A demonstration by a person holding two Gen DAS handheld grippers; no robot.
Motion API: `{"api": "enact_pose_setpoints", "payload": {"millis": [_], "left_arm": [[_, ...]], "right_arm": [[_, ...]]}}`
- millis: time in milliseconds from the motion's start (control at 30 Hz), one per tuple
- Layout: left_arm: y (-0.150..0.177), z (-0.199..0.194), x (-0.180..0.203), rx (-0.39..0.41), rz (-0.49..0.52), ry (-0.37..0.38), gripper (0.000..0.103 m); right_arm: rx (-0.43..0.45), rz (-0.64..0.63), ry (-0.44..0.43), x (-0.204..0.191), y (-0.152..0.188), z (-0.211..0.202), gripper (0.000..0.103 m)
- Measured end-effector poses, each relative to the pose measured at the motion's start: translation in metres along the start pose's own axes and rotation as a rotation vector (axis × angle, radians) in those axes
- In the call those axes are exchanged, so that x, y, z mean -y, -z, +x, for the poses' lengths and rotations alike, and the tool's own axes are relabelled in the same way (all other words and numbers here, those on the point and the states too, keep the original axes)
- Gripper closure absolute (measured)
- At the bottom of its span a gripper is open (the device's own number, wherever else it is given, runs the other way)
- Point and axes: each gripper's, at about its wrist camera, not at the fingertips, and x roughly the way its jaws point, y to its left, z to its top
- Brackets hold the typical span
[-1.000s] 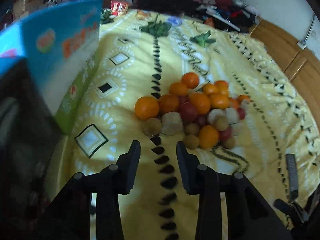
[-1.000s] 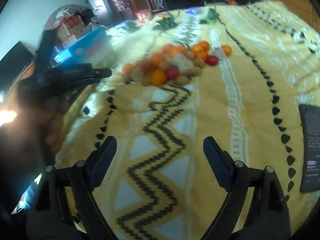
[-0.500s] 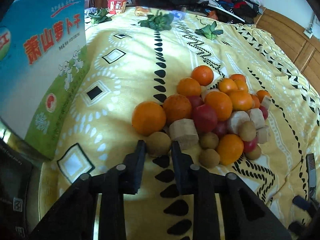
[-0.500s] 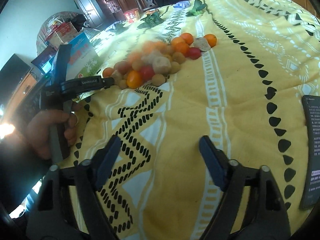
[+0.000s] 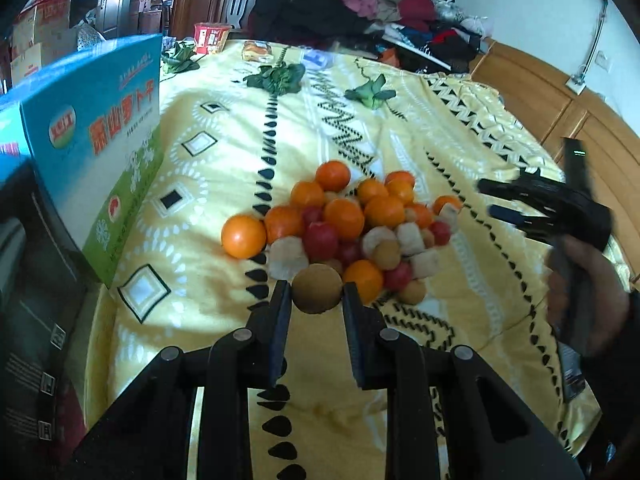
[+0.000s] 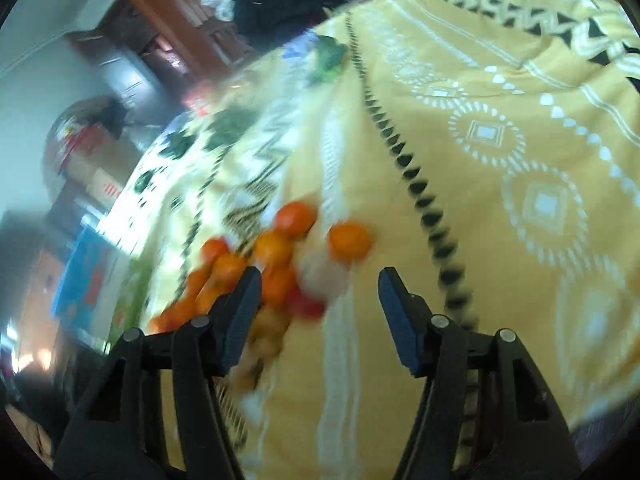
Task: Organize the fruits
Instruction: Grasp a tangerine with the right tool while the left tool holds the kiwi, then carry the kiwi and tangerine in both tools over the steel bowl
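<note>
Two black tools work over the yellow patterned bed (image 5: 400, 112). The left tool (image 5: 316, 300) clenches a round brown fruit (image 5: 317, 288) at the near edge of the heaped fruit pile (image 5: 344, 220). The right tool (image 6: 320, 280) is closing, nothing between its jaws. The blue-green carton's (image 5: 100, 152) orange characters are not legible.

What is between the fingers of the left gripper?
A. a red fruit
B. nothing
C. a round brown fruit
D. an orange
C: in the left wrist view the left gripper is shut on a round brown fruit, its pads pressing on both sides, in front of the fruit pile.
</note>
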Motion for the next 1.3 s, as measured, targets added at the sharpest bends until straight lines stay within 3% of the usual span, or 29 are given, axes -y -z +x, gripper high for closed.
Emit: {"api": "enact_pose_setpoints", "payload": {"millis": [133,267,333,367,567,800,900,1100,1300], "left_arm": [[-0.005,0.001,0.001,0.003,0.008,-0.011,0.077],[-0.006,0.005,-0.002,-0.007,0.003,-0.018,0.077],[-0.006,0.004,-0.003,-0.008,0.001,-0.023,0.077],[-0.006,0.002,-0.003,-0.004,0.000,-0.027,0.077],[-0.012,-0.019,0.000,0.037,0.004,-0.037,0.077],[-0.012,-0.070,0.022,0.099,0.045,-0.056,0.077],[-0.009,-0.096,0.026,0.129,0.051,-0.062,0.077],[-0.004,-0.144,0.020,0.187,0.033,-0.083,0.077],[-0.002,-0.188,-0.009,0.245,-0.013,-0.130,0.077]], "right_arm": [[-0.088,-0.014,0.044,0.000,-0.015,0.040,0.045],[-0.151,-0.071,0.089,-0.003,-0.012,0.062,0.060],[-0.134,-0.078,0.096,-0.002,-0.011,0.059,0.064],[-0.121,-0.081,0.100,-0.002,-0.010,0.055,0.067],[0.011,-0.207,0.079,-0.045,0.012,-0.003,0.067],[0.090,-0.460,0.111,-0.144,0.086,-0.069,0.067],[0.105,-0.486,0.119,-0.165,0.107,-0.089,0.067],[0.147,-0.511,0.126,-0.201,0.119,-0.115,0.067],[0.186,-0.564,0.101,-0.242,0.131,-0.136,0.067]]}}
